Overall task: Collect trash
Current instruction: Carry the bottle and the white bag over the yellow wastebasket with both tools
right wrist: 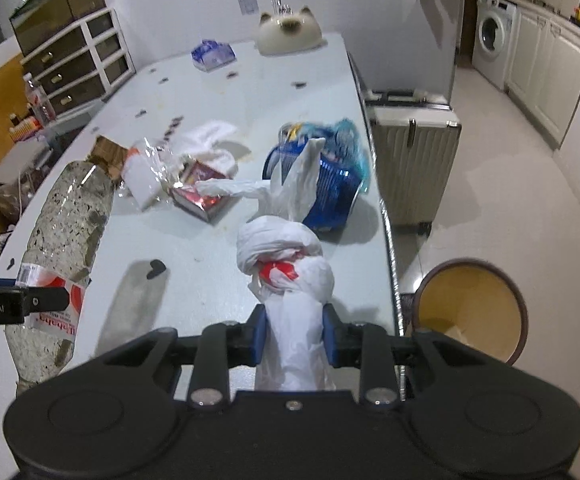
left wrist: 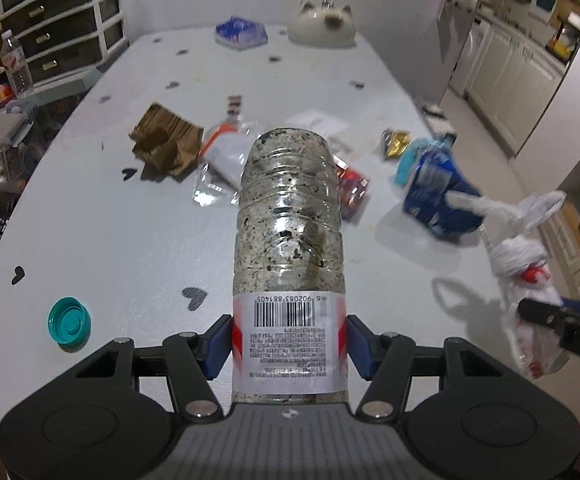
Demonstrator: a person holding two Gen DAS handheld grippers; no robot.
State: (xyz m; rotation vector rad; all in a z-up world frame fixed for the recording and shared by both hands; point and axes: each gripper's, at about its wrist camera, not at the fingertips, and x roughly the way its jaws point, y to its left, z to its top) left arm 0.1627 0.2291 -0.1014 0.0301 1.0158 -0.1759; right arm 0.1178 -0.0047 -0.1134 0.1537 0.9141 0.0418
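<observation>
The left gripper is closed about halfway on a dirty plastic bottle, its blue pads pressing the labelled band near one end while the long speckled body sticks out ahead, clear of the table. The right gripper is nearly shut on the lower part of a knotted white plastic bag, whose knot and loose handles stand out in front of the fingers. A round bin sits on the floor to the right of the table's near edge, which looks like the place both loads are meant for. The bottle is the likelier one to go wrong — it is smooth and held far from its middle, so a quick swing could let it pivot or slide between the pads. The bag is soft and could creep out of a narrow pinch, or its trailing handles could snag the blue bag lying just behind it. A teal cap, torn cardboard and wrappers remain on the table — easy to knock off when passing over them.
</observation>
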